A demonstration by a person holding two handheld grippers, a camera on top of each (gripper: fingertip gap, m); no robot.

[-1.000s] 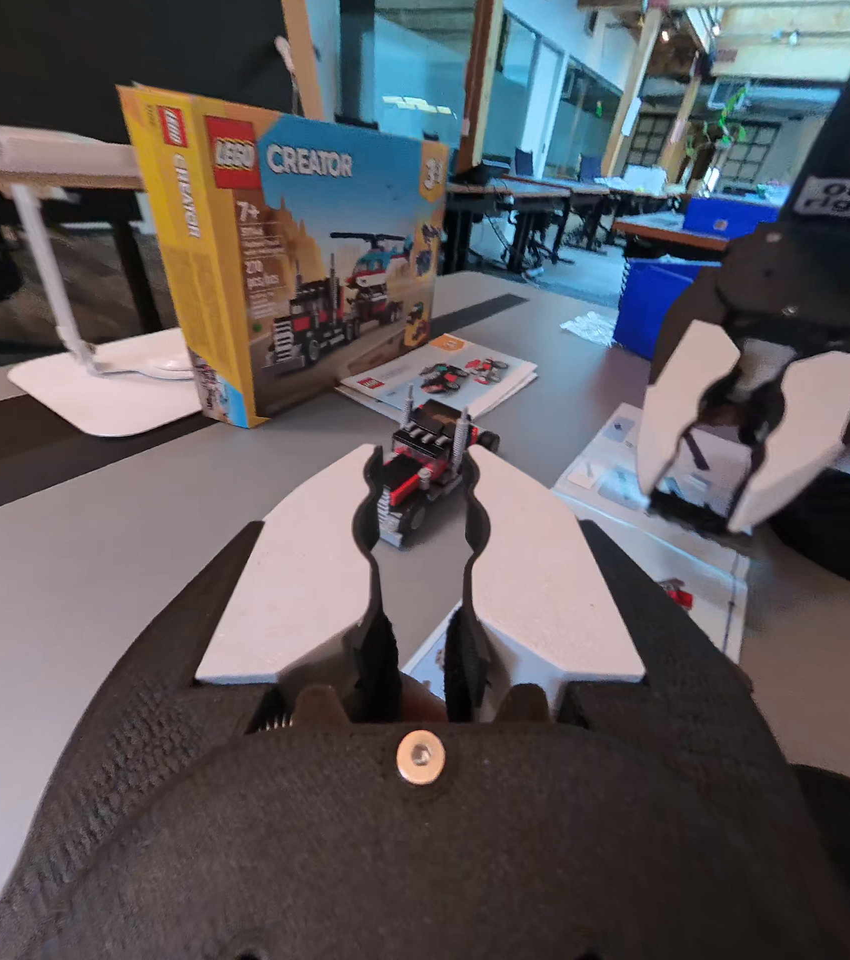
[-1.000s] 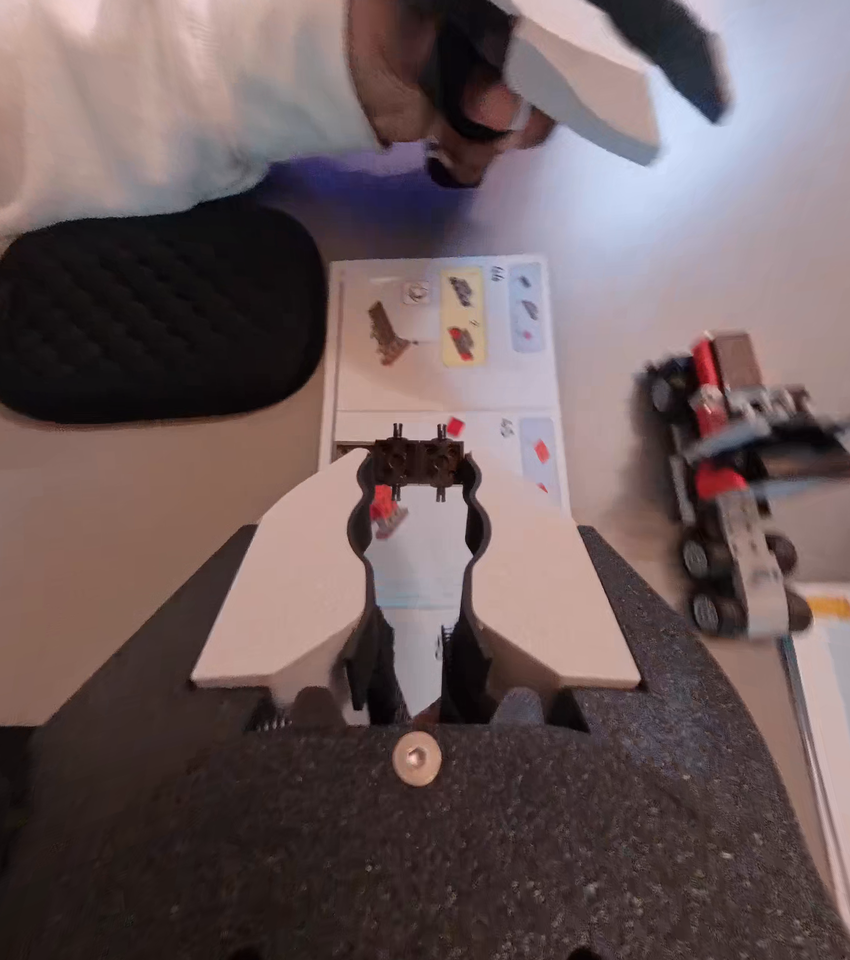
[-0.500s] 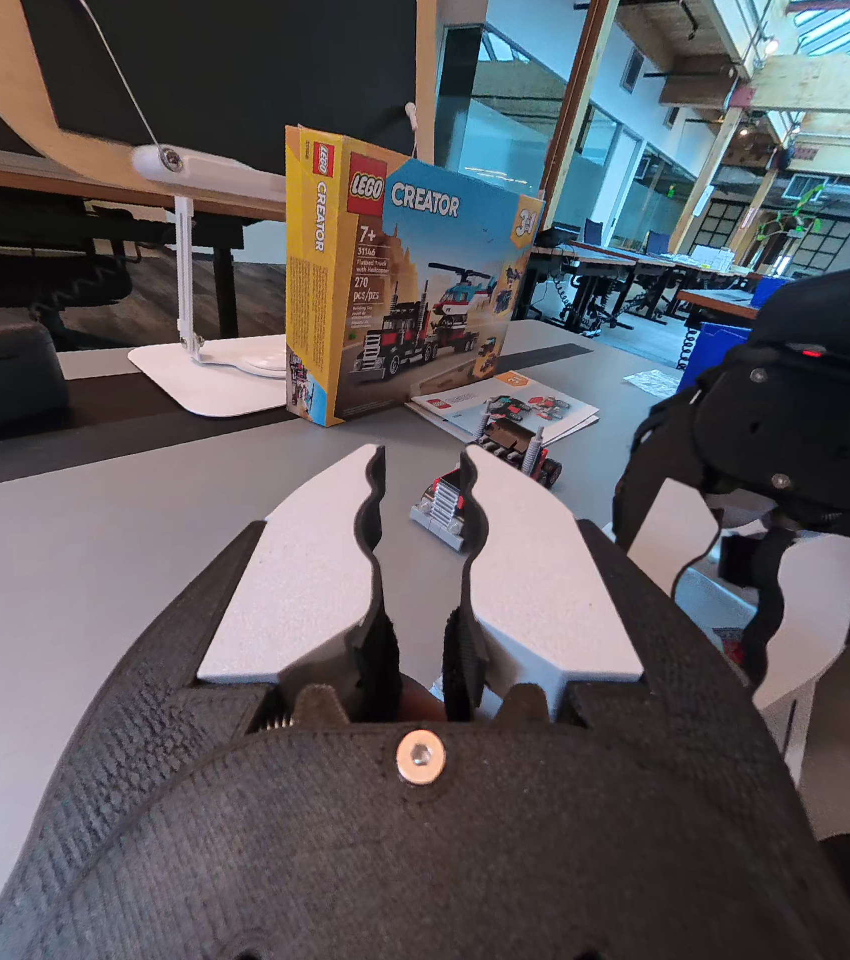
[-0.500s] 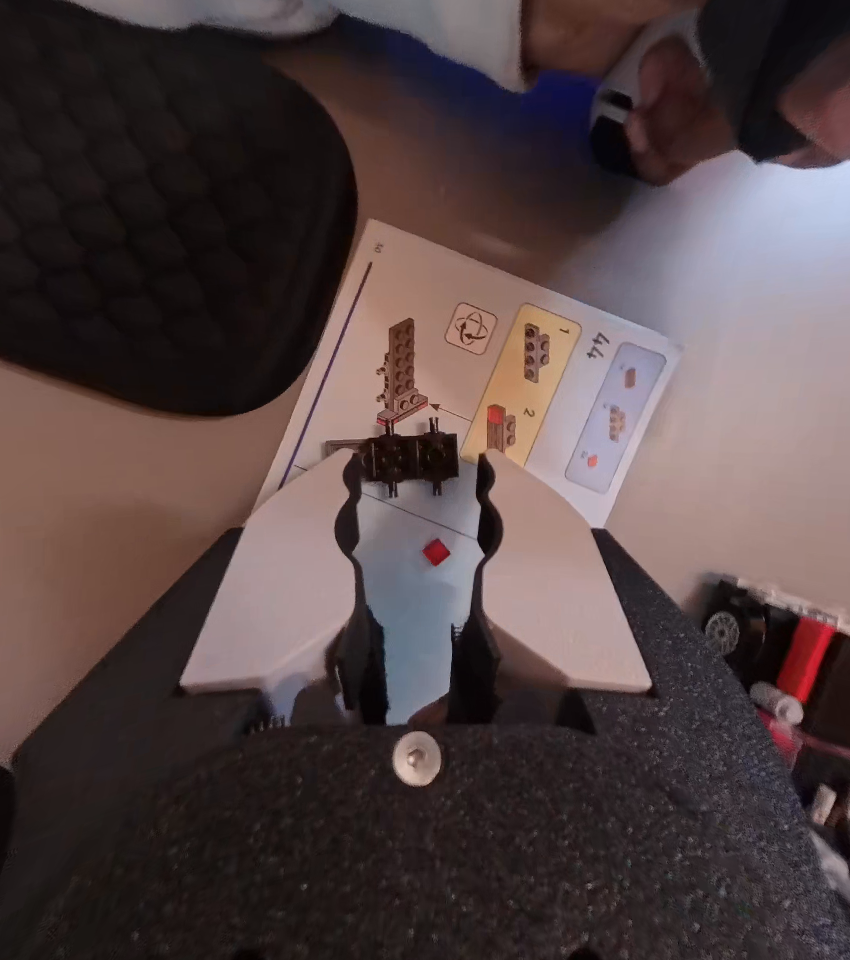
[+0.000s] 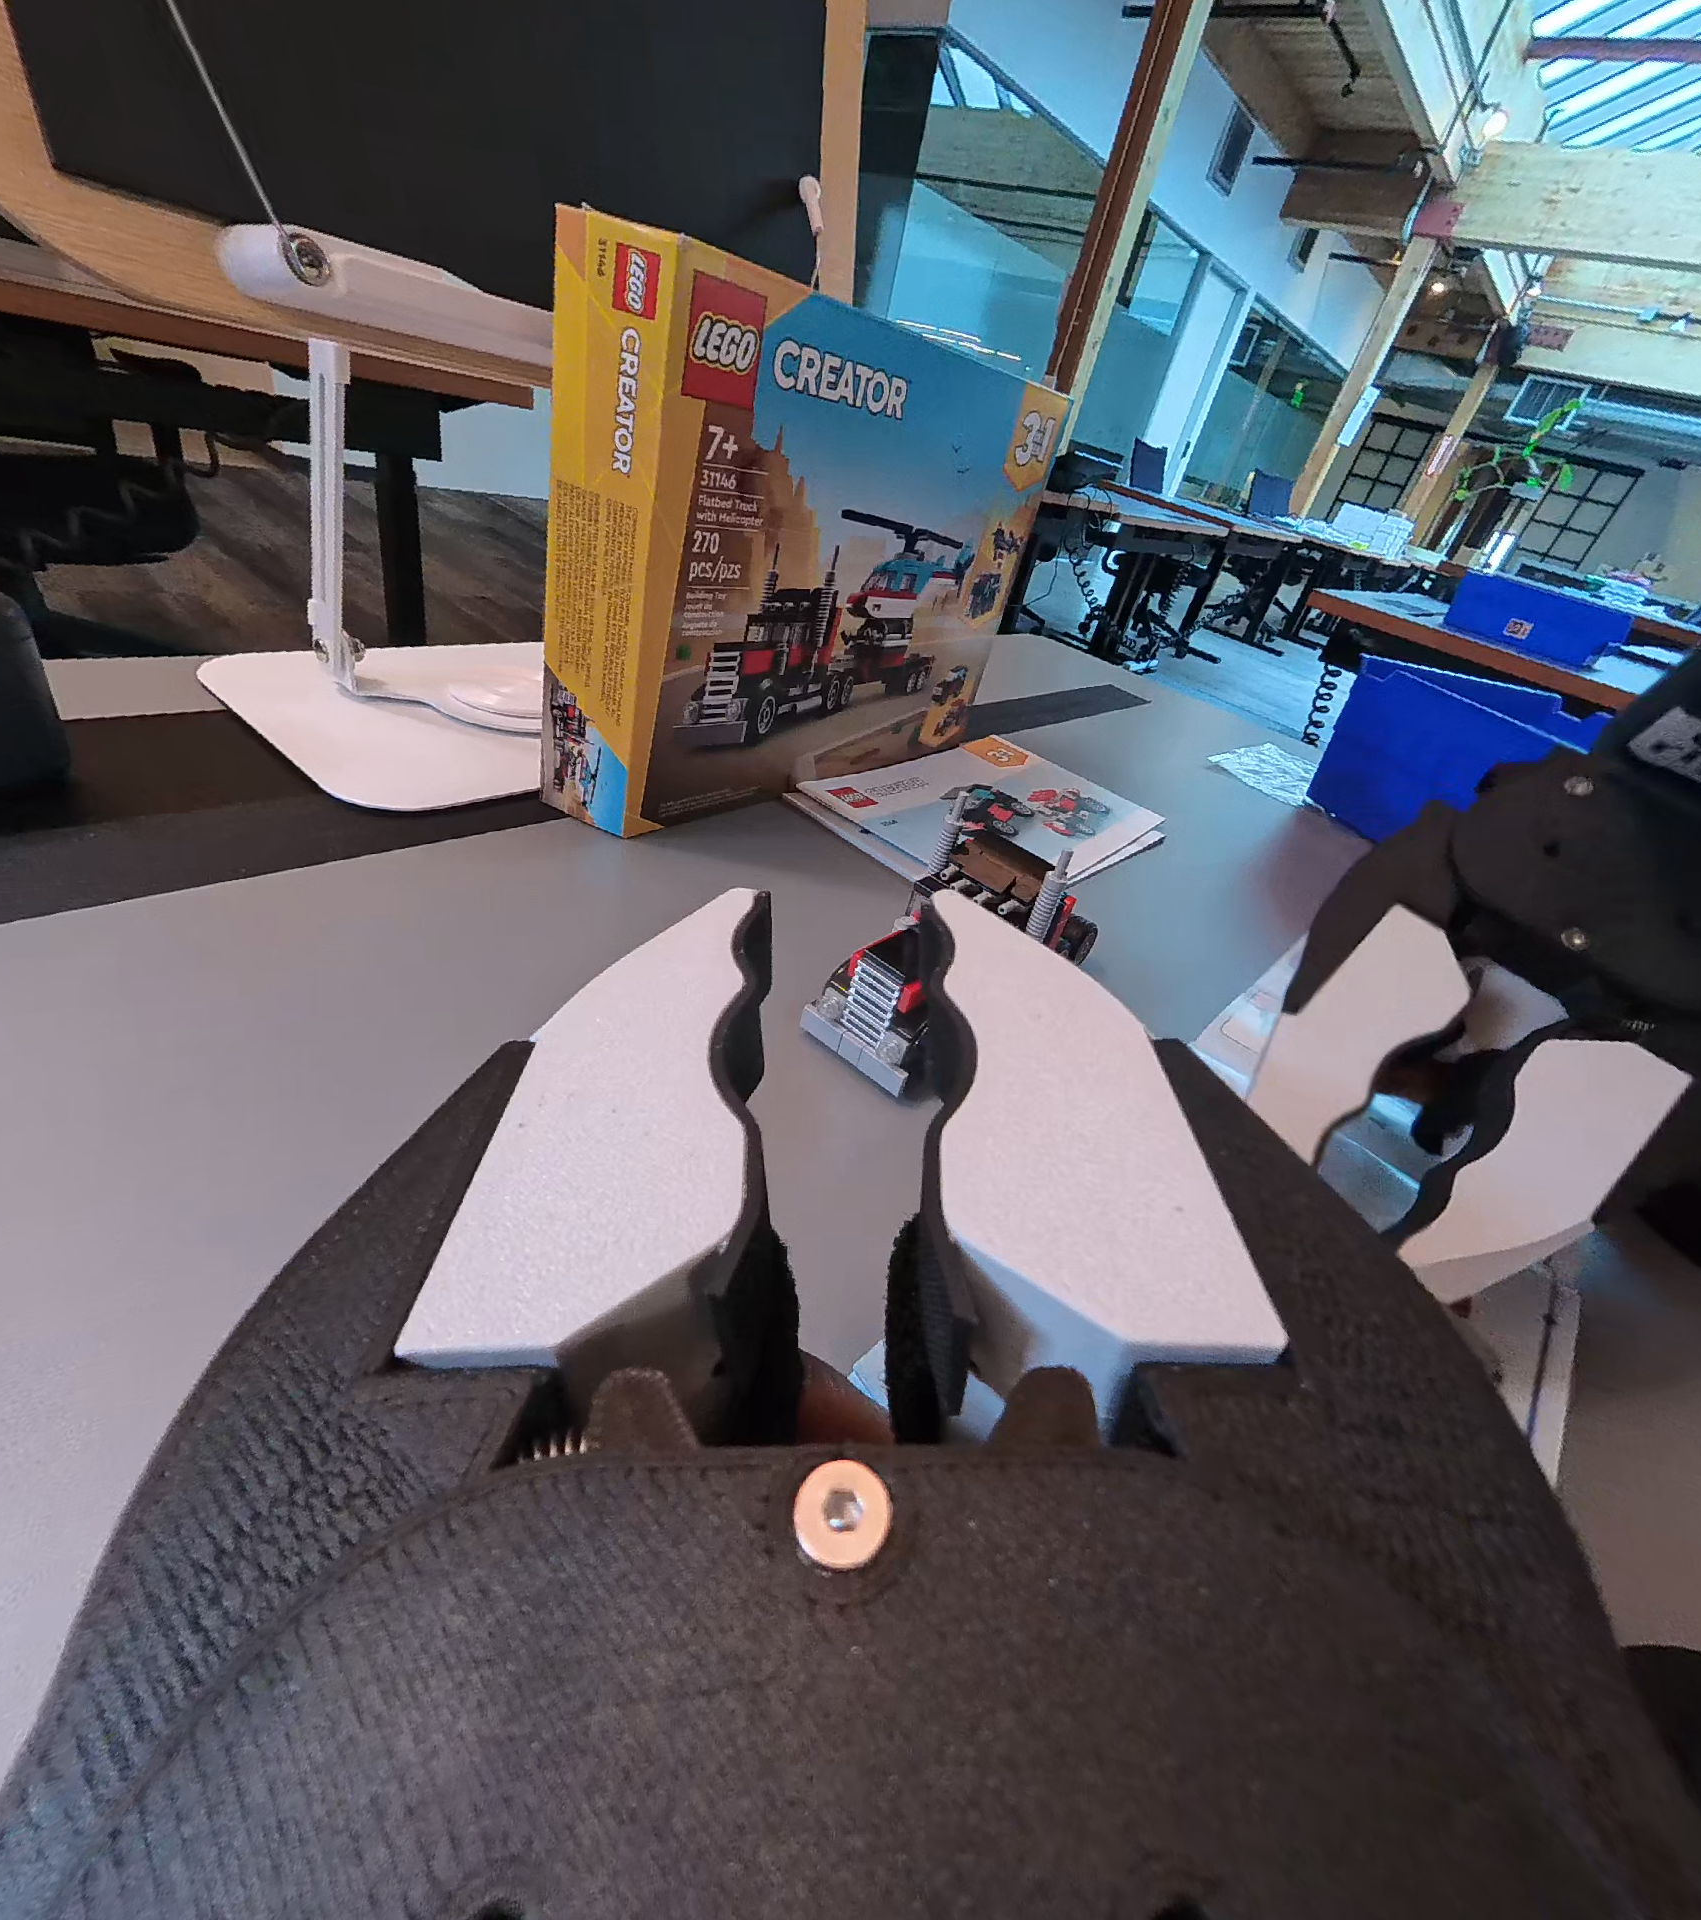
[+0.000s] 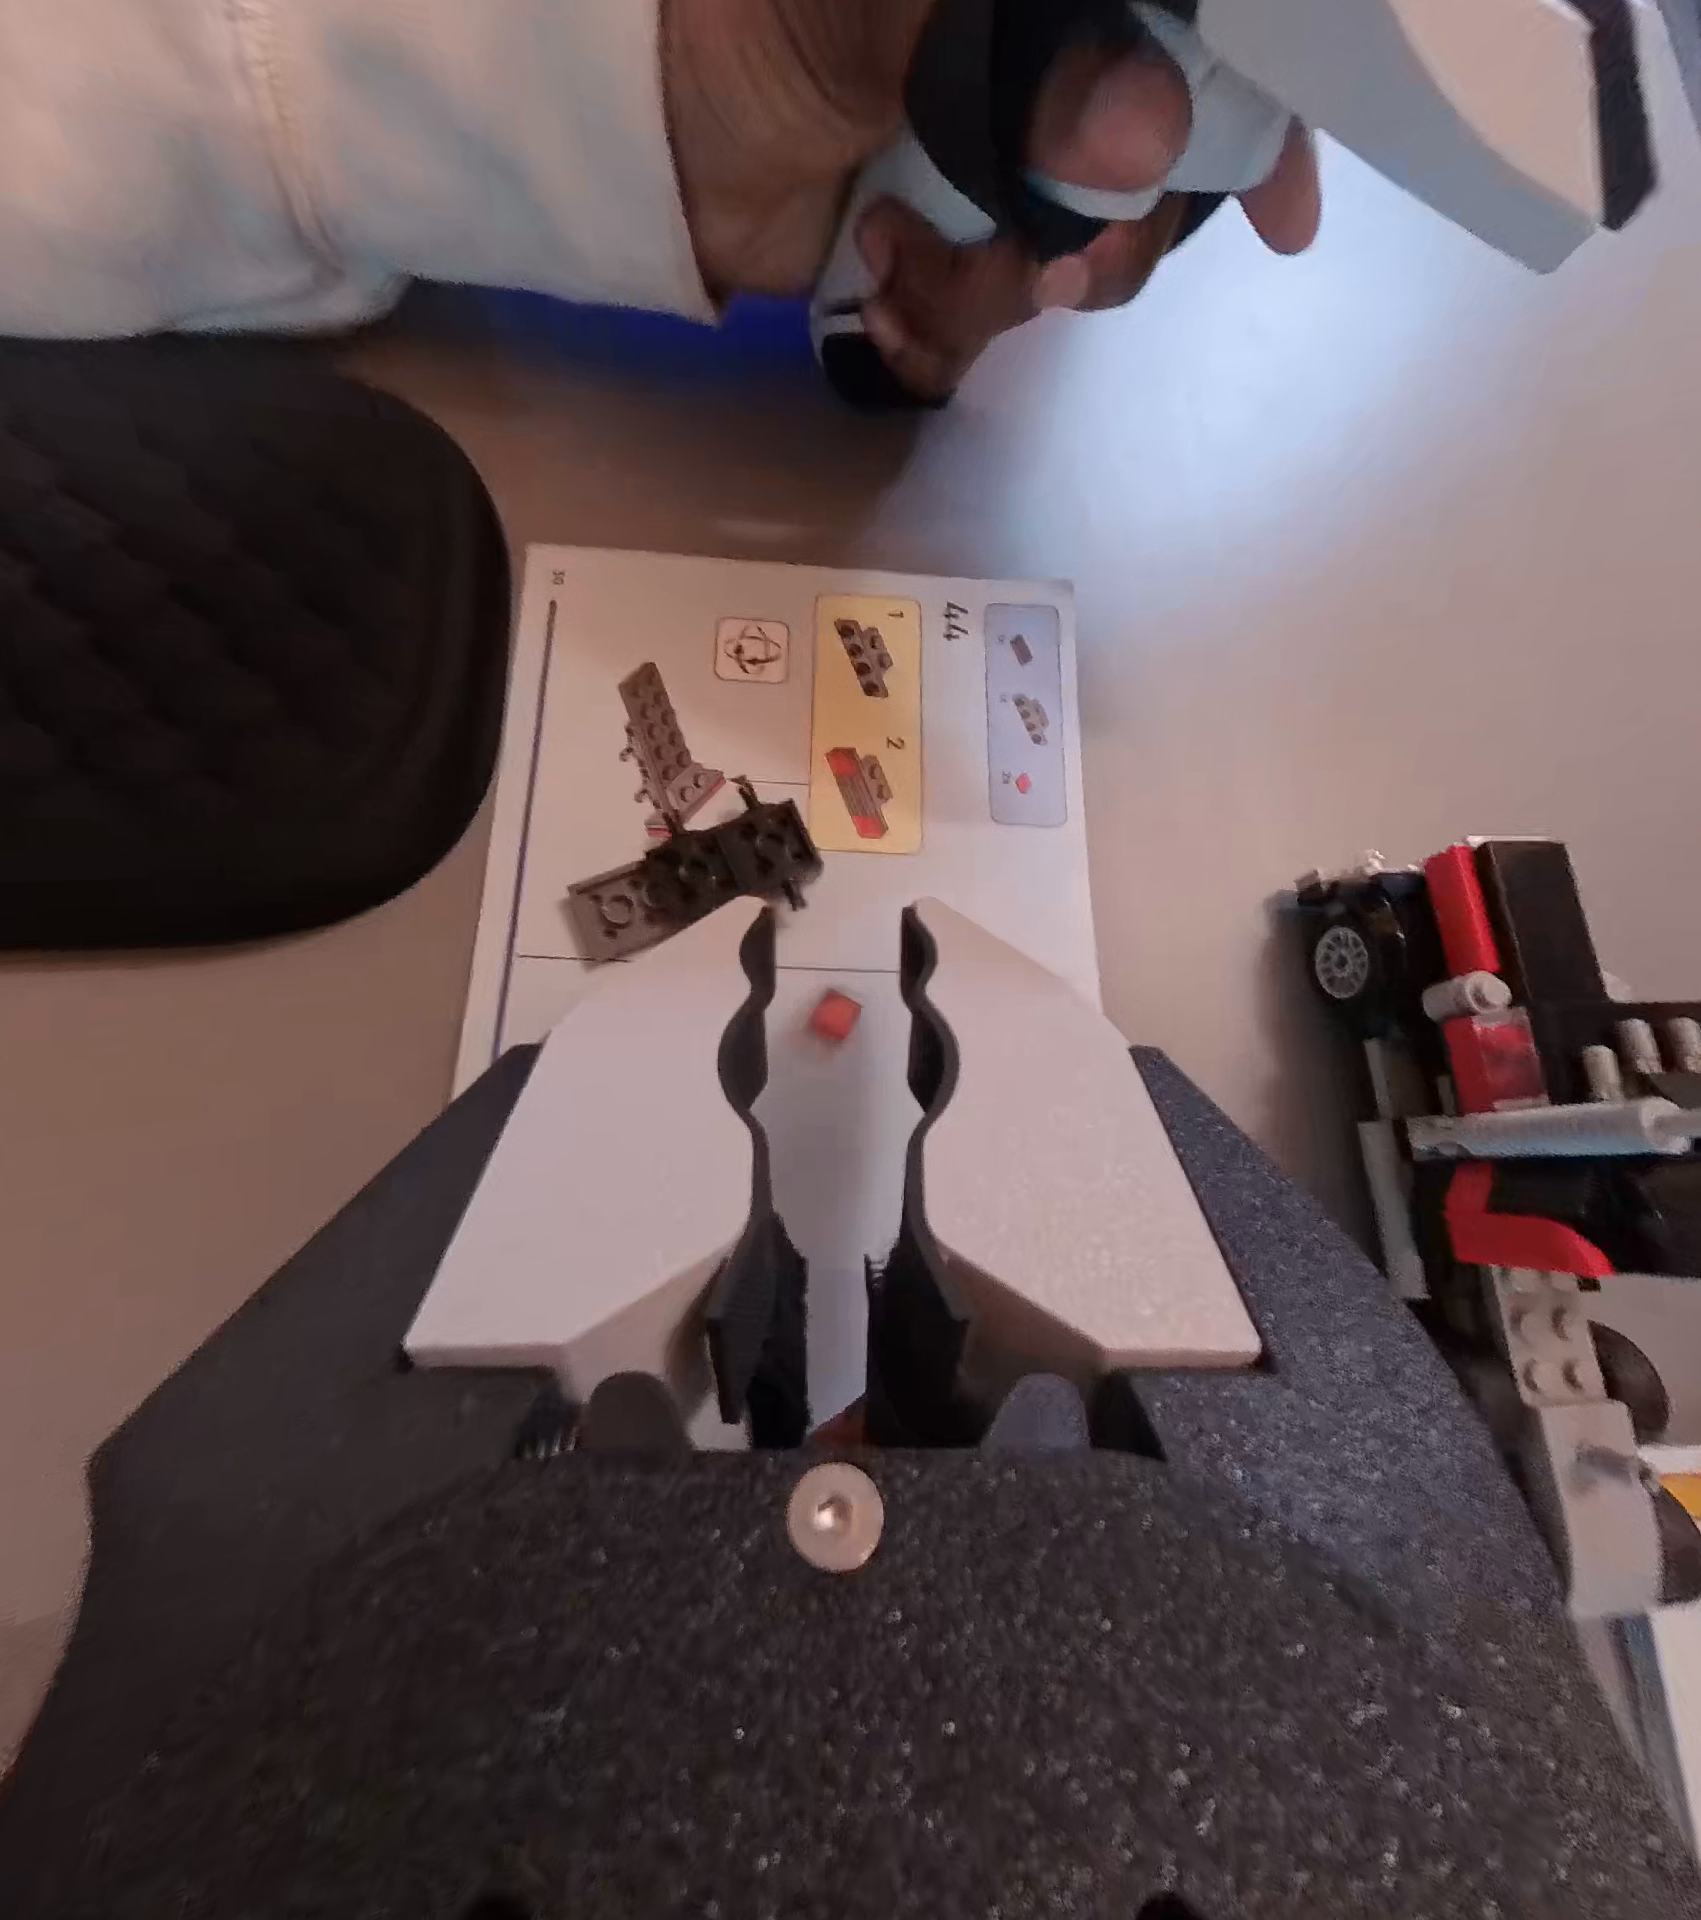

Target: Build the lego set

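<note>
plate assy (image 6: 695, 883) on manual (image 6: 981, 914) | both hand-held grippers spread, L (image 5: 846, 935) R (image 6: 835, 925) empty

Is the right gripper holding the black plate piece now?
No, the right gripper is open and empty, and the black plate piece lies on the instruction page just beyond its fingers.

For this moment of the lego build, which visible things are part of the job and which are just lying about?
Part of the job:
- black plate assembly lying on the open instruction page
- small red piece
- part-built truck
- left gripper, right gripper, both open and empty

Lying about:
- set box
- closed booklet
- white stand
- black padded case
- blue bin
</note>
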